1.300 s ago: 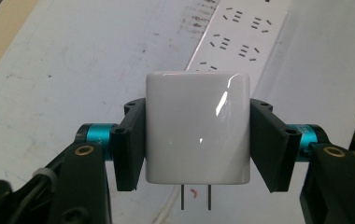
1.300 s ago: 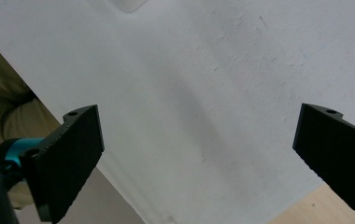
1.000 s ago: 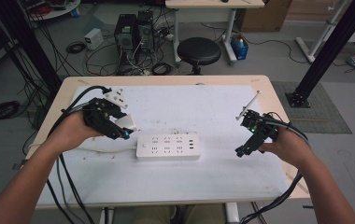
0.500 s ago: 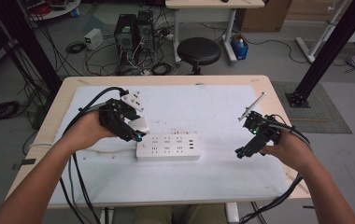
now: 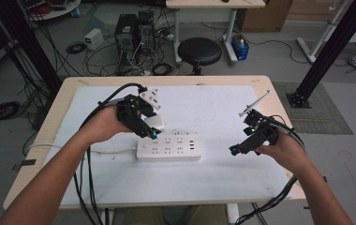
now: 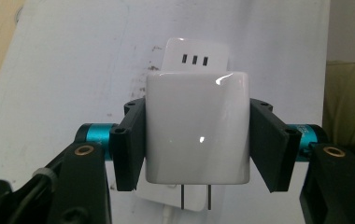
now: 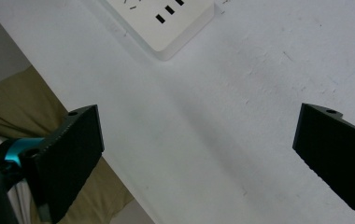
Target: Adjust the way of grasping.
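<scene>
A white power strip (image 5: 169, 147) lies flat in the middle of the white mat (image 5: 204, 105). My left gripper (image 5: 150, 127) hovers over the strip's far left end, shut on a white charger block (image 5: 154, 123). In the left gripper view the black jaws squeeze the charger (image 6: 197, 126) from both sides. Its two metal prongs (image 6: 195, 198) point down at the power strip (image 6: 194, 55) just beneath. My right gripper (image 5: 235, 150) is held to the right of the strip, open with nothing in it. In the right gripper view its jaws stand wide apart over bare mat, with a corner of the strip (image 7: 166, 23) beyond.
The strip's white cord (image 5: 96, 151) runs left across the mat toward the wooden table edge (image 5: 35, 154). Black cables trail from both grippers off the table's front. A black stool (image 5: 199, 50) and computer towers (image 5: 134, 33) stand on the floor behind the table.
My left gripper has carried the charger right and toward the near side, from the mat's left part to just above the strip's left end. The right gripper has barely shifted.
</scene>
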The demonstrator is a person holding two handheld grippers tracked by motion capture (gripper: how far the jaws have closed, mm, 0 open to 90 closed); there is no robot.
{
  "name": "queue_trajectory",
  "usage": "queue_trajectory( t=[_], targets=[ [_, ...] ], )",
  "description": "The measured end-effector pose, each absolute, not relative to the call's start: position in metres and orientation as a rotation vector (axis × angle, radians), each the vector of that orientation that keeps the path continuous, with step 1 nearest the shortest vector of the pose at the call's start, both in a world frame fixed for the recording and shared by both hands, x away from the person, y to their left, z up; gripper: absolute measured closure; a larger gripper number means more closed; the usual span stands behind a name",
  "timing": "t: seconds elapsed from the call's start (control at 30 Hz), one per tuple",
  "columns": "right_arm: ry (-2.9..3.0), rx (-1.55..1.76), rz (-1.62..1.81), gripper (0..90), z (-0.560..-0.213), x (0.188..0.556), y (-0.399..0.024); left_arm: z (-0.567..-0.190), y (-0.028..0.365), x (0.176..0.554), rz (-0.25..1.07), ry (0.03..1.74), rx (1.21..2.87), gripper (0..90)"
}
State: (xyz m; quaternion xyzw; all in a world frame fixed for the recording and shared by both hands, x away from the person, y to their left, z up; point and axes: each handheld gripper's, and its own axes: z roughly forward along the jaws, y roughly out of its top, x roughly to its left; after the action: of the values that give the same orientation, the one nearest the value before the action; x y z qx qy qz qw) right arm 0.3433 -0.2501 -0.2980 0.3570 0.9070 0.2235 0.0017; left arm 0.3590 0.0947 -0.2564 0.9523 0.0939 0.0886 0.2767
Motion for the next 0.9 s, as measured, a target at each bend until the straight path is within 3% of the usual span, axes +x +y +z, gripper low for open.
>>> queue_trajectory(
  t=[0.9],
  targets=[
    [2.775,1.506,1.650,1.3,-0.306,0.352,-0.212,-0.265,0.064,0.355,0.280,0.088,2.521,42.3]
  ],
)
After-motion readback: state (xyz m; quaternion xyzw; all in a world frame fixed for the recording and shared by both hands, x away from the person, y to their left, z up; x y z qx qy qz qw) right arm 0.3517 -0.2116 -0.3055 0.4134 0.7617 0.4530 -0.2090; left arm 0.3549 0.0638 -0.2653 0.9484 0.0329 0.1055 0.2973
